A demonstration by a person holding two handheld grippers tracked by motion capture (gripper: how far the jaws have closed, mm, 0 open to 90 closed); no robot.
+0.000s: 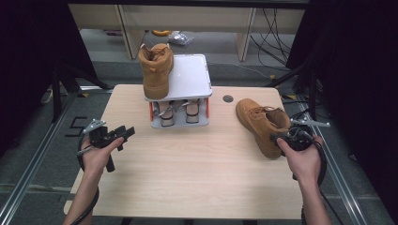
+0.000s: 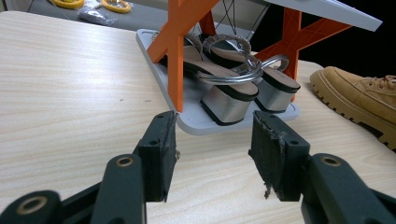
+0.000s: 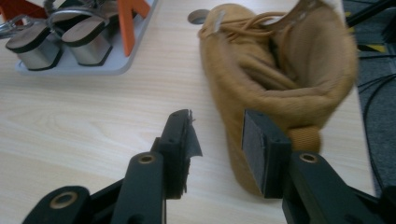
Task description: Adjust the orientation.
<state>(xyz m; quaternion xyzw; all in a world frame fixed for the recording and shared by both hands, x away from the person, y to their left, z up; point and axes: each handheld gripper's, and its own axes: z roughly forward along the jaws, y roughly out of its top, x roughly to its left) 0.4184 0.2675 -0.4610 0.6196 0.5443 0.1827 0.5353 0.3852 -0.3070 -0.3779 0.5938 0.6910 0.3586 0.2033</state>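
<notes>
A tan boot (image 1: 260, 124) lies on the wooden table at the right, toe pointing away; the right gripper view shows its open collar and heel (image 3: 275, 70). My right gripper (image 1: 278, 137) (image 3: 217, 133) sits at the boot's heel end with its jaws apart. The boot's side edge shows in the gap and the pads are not pressing on it. A matching boot (image 1: 156, 70) stands on the top shelf of a small grey rack (image 1: 190, 77). My left gripper (image 1: 126, 133) (image 2: 212, 140) hovers open and empty at the table's left, pointing toward the rack.
A pair of silver block-heel sandals (image 1: 177, 112) (image 2: 229, 88) (image 3: 56, 39) sits on the rack's lower shelf between orange supports (image 2: 175, 51). A round cable hole (image 1: 228, 99) lies behind the boot. Bare tabletop stretches between my hands. Cables hang past the table's right edge.
</notes>
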